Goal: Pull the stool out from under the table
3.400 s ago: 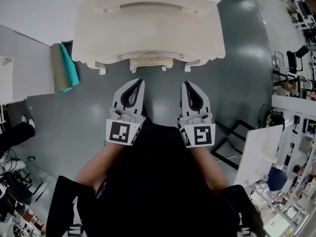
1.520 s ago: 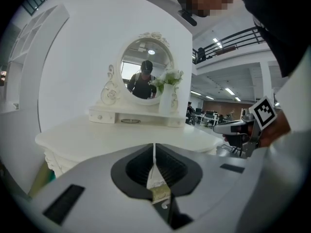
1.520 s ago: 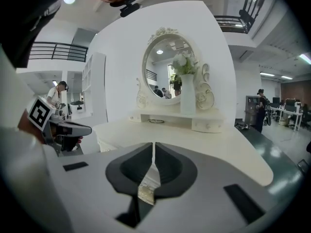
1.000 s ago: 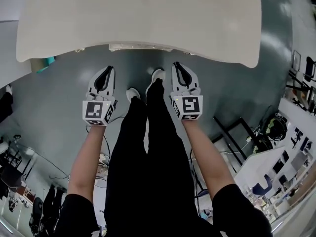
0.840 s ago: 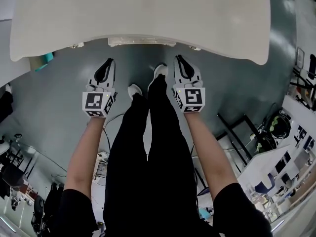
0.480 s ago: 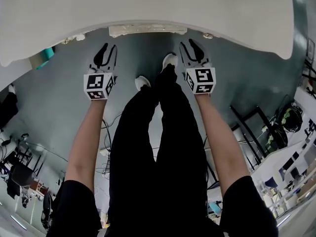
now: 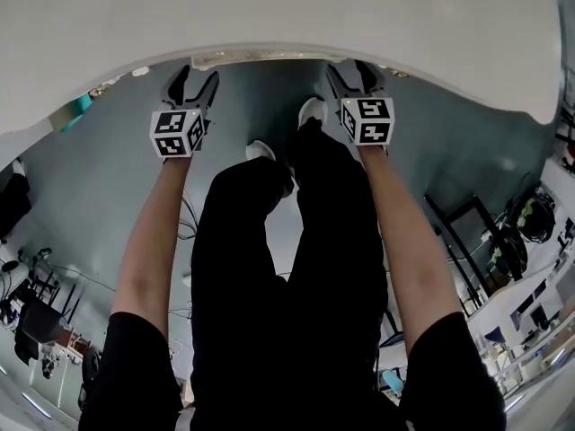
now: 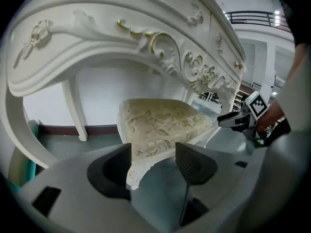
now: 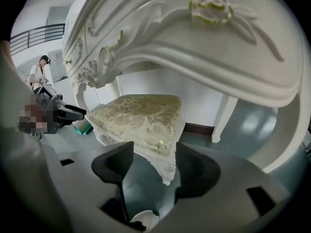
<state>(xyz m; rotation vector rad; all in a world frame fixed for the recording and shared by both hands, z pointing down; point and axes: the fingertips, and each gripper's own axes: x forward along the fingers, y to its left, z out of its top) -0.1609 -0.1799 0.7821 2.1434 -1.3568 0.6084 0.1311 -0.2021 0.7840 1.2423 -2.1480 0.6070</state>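
Cream stool [image 8: 165, 125] sits under table [image 7: 269, 16]; left gripper [image 7: 192, 79] and right gripper [image 7: 354, 72], jaws just opening, straddle its near corners without clamping.

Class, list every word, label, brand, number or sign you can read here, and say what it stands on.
No readable text anywhere.
Marker cube on the left gripper: square code pattern, no letters.
Marker cube on the right gripper: likewise.
Table, stool: ornament only, no print.
Far background items: too small to read.
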